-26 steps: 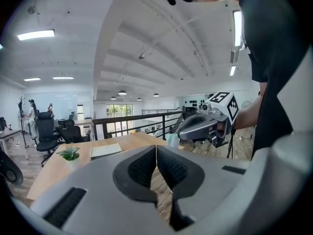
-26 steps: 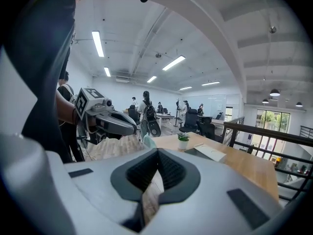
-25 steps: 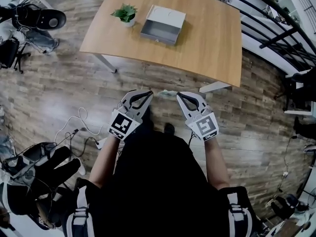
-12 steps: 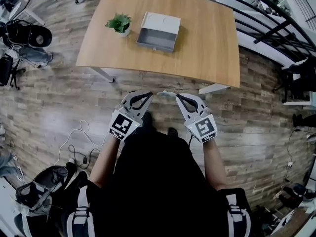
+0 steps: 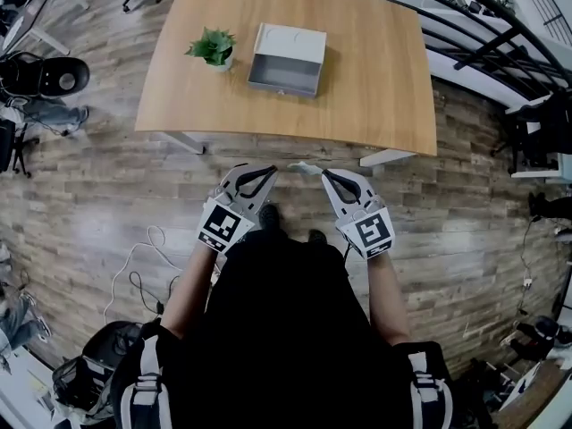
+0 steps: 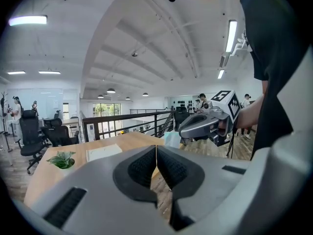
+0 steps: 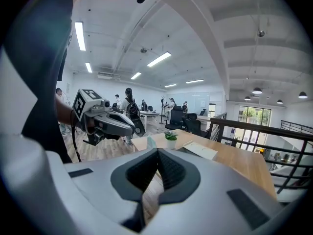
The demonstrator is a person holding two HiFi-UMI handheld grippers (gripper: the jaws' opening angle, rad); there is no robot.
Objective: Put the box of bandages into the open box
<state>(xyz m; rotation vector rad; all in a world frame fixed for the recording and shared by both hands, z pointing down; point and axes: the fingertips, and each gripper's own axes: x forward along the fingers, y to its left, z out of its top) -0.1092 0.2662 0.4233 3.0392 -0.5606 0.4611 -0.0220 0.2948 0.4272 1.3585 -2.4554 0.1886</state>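
- Against the earlier head views, the bench [image 5: 375,79] is sitting a little lower and squarer in the picture. The chairs and bags on the floor [image 5: 107,195] at the left are sliding toward the edge. The person is walking up to the bench, with both claws keeping their place in front of the body.
- The left claw [image 5: 270,169] is pointing forward and inward. Its jaws are pressing fully together with nothing between them.
- The right claw [image 5: 325,174] is mirroring it, its jaws likewise fully closed and empty.
- The bandage box [image 5: 302,166], small and pale, is hanging in the air between the two claw tips, over the floor just short of the bench's near edge. It is looking squeezed between the outsides of the two closed claws, not gripped inside either one. The exact contact is too small to confirm.
- The open box [image 5: 283,86], grey with its lid folded back, is waiting on the far half of the bench. A potted plant [image 5: 213,46] is standing just beside it on the left.
- Judging the step in hand, the person is carrying the bandage box toward the bench, and nothing is placed yet.
- The next move is calling for both claws to travel together, keeping the inward press even, over the bench edge to a spot above the open box. There they should part to let the bandage box drop in. Uneven pressure is risking a fall to the floor.
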